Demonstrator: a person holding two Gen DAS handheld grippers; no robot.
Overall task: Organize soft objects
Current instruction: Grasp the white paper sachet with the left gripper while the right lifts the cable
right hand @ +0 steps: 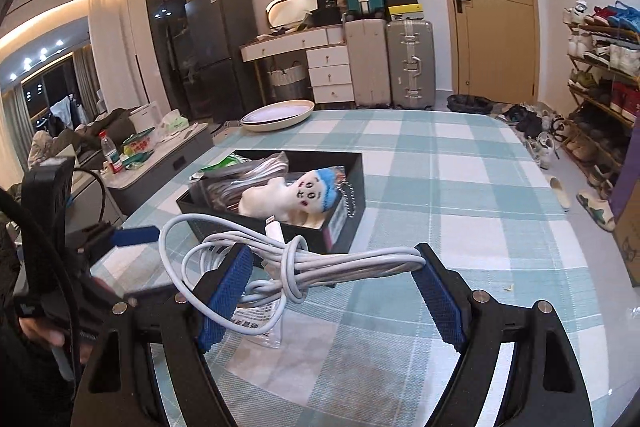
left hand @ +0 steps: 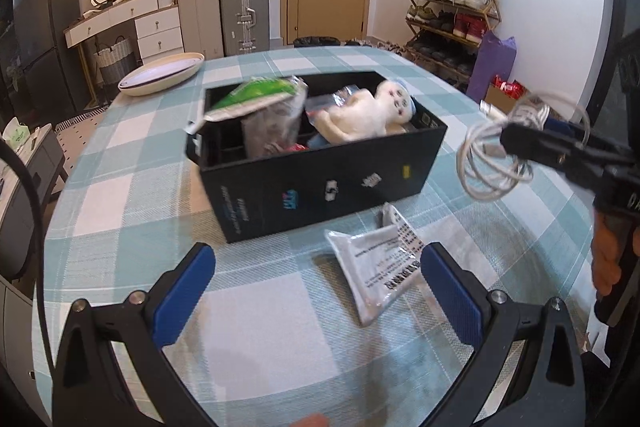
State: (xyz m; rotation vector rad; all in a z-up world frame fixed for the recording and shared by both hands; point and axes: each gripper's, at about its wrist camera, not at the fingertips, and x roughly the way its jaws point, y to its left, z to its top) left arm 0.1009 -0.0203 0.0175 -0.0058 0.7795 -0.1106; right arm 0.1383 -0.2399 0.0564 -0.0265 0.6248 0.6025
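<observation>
Blue-padded fingers (left hand: 188, 291) of the left gripper (left hand: 316, 287) stand spread over the checked tabletop (left hand: 132, 203), with nothing between them; a flat white packet (left hand: 380, 267) lies just ahead, beside the black box (left hand: 320, 163). Right gripper (right hand: 336, 267) carries a coiled white cable (right hand: 288, 259) draped across its fingers, held clear of the tabletop and short of the box; whether they pinch it I cannot tell. Judged light, limp and prone to slipping or snagging, the cable is best held at its knotted middle. A plush toy (right hand: 288, 197) already lies inside the box.
</observation>
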